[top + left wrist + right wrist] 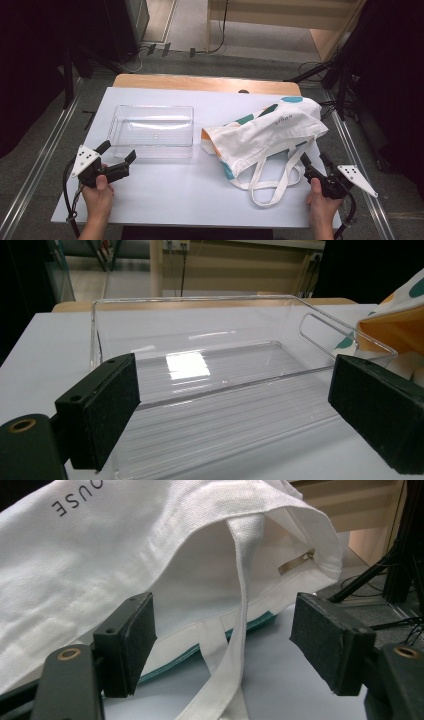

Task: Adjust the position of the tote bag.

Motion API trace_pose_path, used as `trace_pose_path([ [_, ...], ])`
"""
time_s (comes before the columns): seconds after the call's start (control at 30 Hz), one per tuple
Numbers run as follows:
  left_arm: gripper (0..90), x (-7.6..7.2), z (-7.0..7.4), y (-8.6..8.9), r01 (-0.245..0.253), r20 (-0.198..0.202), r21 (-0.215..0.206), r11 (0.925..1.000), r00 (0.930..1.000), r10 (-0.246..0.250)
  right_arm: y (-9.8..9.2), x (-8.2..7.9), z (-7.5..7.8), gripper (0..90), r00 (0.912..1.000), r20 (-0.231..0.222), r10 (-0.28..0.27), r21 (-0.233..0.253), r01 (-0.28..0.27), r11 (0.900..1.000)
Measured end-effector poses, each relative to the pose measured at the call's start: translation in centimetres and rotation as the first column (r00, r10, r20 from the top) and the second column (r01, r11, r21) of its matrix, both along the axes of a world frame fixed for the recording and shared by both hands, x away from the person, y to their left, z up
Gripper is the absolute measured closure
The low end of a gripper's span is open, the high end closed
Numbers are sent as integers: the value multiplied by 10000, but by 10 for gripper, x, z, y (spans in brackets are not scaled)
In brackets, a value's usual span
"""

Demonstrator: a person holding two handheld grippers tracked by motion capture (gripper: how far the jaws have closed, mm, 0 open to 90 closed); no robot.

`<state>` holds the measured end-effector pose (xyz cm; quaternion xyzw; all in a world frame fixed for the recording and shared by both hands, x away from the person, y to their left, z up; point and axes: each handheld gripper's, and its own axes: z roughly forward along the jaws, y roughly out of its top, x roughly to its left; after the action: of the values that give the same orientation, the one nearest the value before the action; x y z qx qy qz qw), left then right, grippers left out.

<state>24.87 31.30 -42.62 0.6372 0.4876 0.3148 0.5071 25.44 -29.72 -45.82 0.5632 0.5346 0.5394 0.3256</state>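
A white cloth tote bag [267, 131] with teal and orange shapes lies on the right half of the white table [175, 190], its straps [272, 180] trailing toward me. My right gripper [315, 161] stands open just beside the bag's near right edge. In the right gripper view the bag's mouth [210, 580] gapes before the spread jaws and a strap [235, 645] hangs between them. A clear plastic tray [151, 130] sits empty at the left. My left gripper [118, 152] is open at its near left corner, and the tray [210, 380] lies ahead of the jaws.
The wooden back edge of the table [205, 82] runs behind the white top. Metal rails [45, 150] flank the table on both sides, with cables and stands on the floor beyond. Bare table surface lies along the near edge between my hands.
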Motion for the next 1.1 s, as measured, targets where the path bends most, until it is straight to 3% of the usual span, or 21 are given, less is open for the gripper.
trace_pose_path([
  [0.17,66,-5,5,-4,-94,249,74,9999,9996,92,3,3,2,267,10000,-6,27,50,-27,10000],
  [0.23,68,-5,6,-9,-57,309,108,9999,9995,53,6,2,3,267,10000,32,28,-199,-28,9998],
  [0.33,68,-5,7,-22,345,375,123,9993,9987,-349,12,0,8,266,9998,125,-136,-650,144,9978],
  [0.4,68,-5,8,-26,499,406,54,9987,9979,-501,12,0,10,266,9997,187,-155,-587,166,9981],
  [0.63,68,-6,11,-54,1142,451,395,9927,9922,-1159,11,8,22,261,9994,318,-102,-569,120,9983],
  [0.7,68,-6,12,-59,1188,454,400,9921,9917,-1206,11,11,24,255,9996,298,-18,-726,40,9974],
  [0.77,68,-2,13,-68,1123,427,658,9915,9924,-1153,9,16,32,247,9997,227,100,-1234,-71,9923],
  [0.83,69,0,13,-71,1094,371,778,9910,9930,-1125,6,17,35,247,9998,209,45,-1272,-18,9919],
  [0.9,68,1,15,-79,1249,374,844,9886,9910,-1284,0,21,41,249,9996,259,72,-1211,-40,9926],
  [0.97,68,2,15,-88,1486,364,909,9847,9877,-1524,-5,26,46,233,10000,21,2,-1167,1,9932],
  [1.1,68,5,15,-108,1947,258,961,9761,9799,-1980,-5,30,48,199,9998,-134,158,-1326,-174,9910],
])
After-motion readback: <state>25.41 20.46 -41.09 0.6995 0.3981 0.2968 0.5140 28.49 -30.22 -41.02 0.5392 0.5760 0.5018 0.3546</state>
